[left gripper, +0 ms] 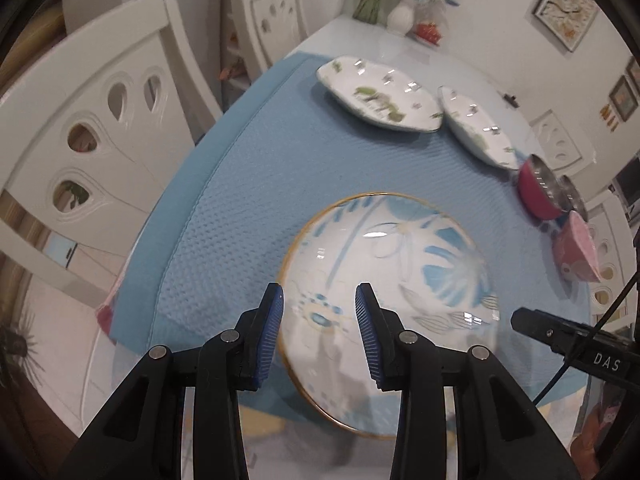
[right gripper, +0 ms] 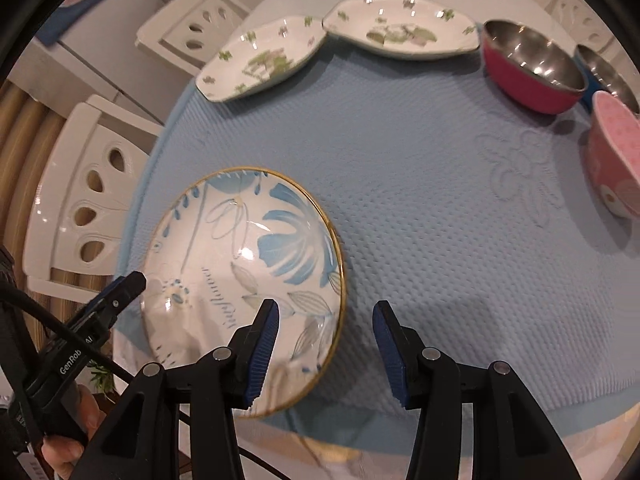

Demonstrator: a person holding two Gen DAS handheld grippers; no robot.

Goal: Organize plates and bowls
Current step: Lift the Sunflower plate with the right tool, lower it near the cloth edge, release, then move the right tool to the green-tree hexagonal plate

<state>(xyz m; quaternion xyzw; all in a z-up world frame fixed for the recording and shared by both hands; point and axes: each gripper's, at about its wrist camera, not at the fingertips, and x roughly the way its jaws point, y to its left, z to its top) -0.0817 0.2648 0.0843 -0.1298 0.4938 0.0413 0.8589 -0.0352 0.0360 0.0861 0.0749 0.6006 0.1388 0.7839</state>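
Note:
A round plate with blue flowers and a gold rim (left gripper: 396, 264) (right gripper: 244, 264) lies on the blue mat near its front edge. My left gripper (left gripper: 319, 300) is open, its fingers above the plate's near left part. My right gripper (right gripper: 326, 316) is open above the plate's right rim. Two white plates with green flowers (left gripper: 380, 94) (left gripper: 478, 126) lie side by side at the back; they also show in the right wrist view (right gripper: 260, 58) (right gripper: 404, 32). A red steel bowl (right gripper: 532, 66), a blue steel bowl (right gripper: 608, 74) and a pink bowl (right gripper: 616, 152) stand at the right.
The blue mat (right gripper: 420, 184) covers a white table (left gripper: 384, 44). White chairs (left gripper: 92, 128) (right gripper: 80, 208) stand along the left side. A vase of flowers (left gripper: 400, 12) stands at the table's far end.

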